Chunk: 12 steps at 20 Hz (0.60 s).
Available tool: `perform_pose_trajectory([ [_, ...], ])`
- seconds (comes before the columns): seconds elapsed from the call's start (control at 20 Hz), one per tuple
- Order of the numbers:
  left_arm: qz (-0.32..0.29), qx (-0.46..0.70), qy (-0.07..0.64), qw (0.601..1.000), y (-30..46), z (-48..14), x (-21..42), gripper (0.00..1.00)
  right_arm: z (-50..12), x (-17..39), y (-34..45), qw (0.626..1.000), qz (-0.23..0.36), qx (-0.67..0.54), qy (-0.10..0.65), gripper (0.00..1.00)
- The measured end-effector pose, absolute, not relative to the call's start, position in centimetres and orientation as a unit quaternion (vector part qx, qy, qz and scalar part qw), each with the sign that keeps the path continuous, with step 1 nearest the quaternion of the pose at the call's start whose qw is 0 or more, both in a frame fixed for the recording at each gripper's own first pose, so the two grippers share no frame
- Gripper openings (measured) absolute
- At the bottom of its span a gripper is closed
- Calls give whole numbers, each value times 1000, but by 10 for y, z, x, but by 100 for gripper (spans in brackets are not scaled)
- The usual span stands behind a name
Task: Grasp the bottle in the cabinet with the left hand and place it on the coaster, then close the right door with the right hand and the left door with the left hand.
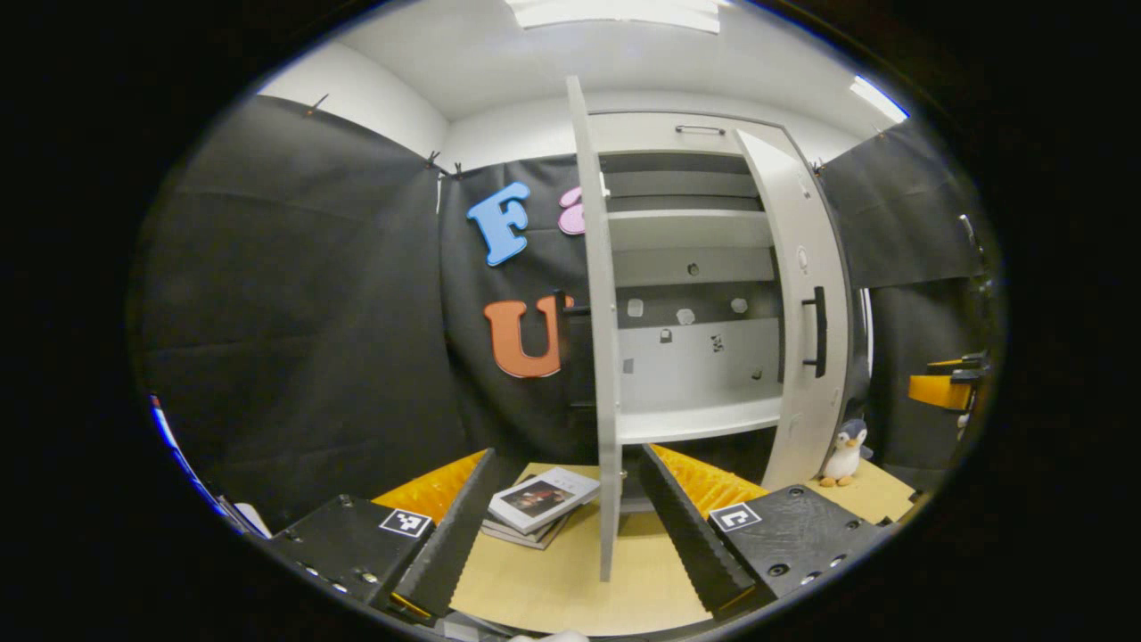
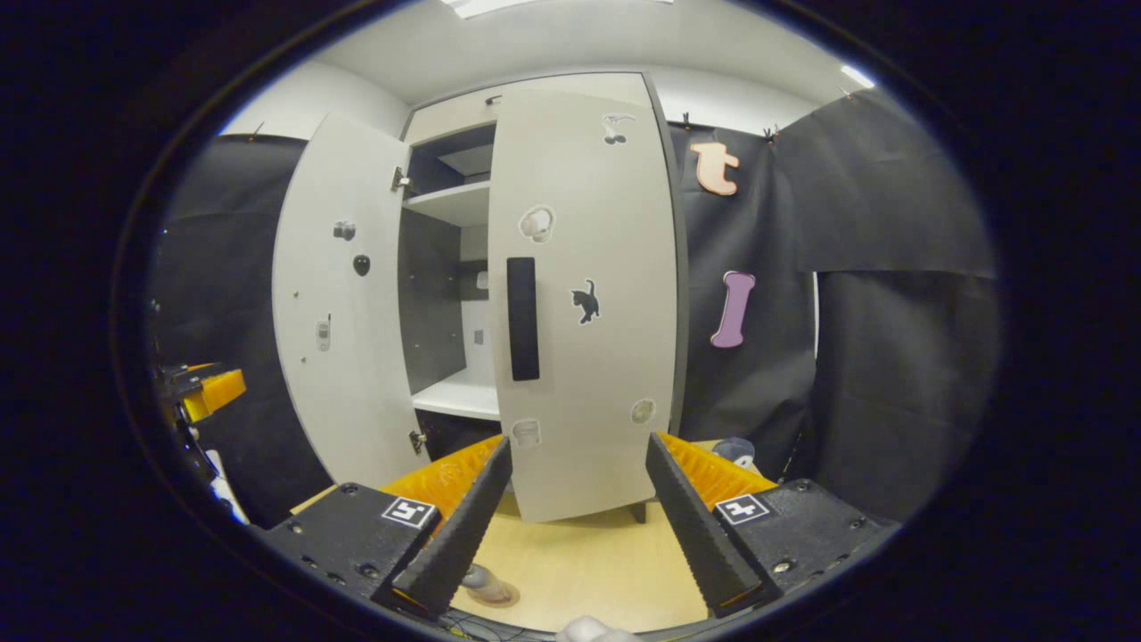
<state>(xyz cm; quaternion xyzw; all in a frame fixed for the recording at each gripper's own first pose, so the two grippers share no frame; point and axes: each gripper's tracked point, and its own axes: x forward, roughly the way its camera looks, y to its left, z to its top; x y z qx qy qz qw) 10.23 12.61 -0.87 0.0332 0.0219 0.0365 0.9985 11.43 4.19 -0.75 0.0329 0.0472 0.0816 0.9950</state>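
Note:
The pale cabinet (image 1: 695, 419) has empty shelves. Its left door (image 1: 599, 357) is seen edge-on, lined up with the gap between the fingers of my open left gripper (image 1: 566, 453); neither finger touches it. The right door (image 2: 584, 303), with a black handle (image 2: 522, 318), is swung partway in and faces my open right gripper (image 2: 579, 440) close up. Low in the right gripper view a pale bottle base (image 2: 477, 578) stands on a round brown coaster (image 2: 496, 594), mostly hidden behind a finger. The left door (image 2: 343, 303) stands wide open there.
A stack of books (image 1: 539, 501) lies on the wooden table (image 1: 553, 580) left of the left door. A penguin toy (image 1: 845, 453) stands by the right door (image 1: 796, 294). The other gripper (image 1: 945, 383) shows at the far right. Black cloth walls surround the table.

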Motion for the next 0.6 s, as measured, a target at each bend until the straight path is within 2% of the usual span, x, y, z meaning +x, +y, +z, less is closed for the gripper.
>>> perform_pose_trajectory([
  [0.1, 55, 38, 21, 998, 151, -5, 107, 98, -16, 108, 44, 995, 74, 28, 53, 99],
  [0.15, 62, 39, 18, 997, 162, -5, 110, 98, -20, 105, 47, 995, 73, 27, 56, 96],
  [0.2, 71, 41, 19, 996, 175, -4, 114, 98, -23, 103, 50, 995, 72, 27, 60, 99],
  [0.35, 94, 44, 9, 995, 208, 5, 134, 98, -33, 96, 53, 995, 65, 26, 72, 100],
  [0.6, 98, 40, 9, 994, 236, 20, 187, 96, -43, 80, 57, 994, 59, 22, 85, 99],
])
